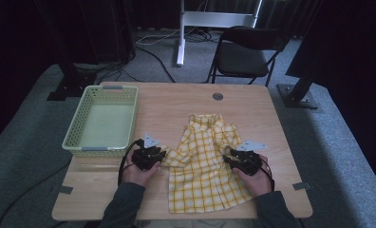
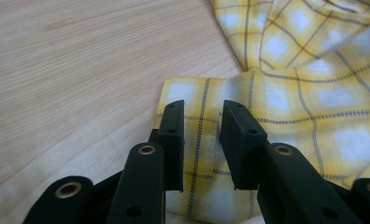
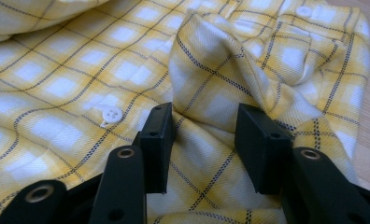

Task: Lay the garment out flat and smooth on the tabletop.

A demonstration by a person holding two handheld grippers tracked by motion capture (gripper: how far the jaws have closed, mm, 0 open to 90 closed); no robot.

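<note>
High overview, two close views sharing shirt (image 1: 202, 159)

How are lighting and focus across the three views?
High view: dim, dark surround, shirt and basket soft but readable. Left gripper view: bright, even, shirt sharp past the jaws, near bodies blurred. Right gripper view: well lit, weave and button crisp, soft shadows in folds.

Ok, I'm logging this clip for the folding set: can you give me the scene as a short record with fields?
garment: yellow checked shirt, rumpled on the wooden table
left claw: jaws astride the sleeve edge, gap showing
right claw: jaws either side of a raised fold, not pinching
basket: pale green, left of the shirt
</note>
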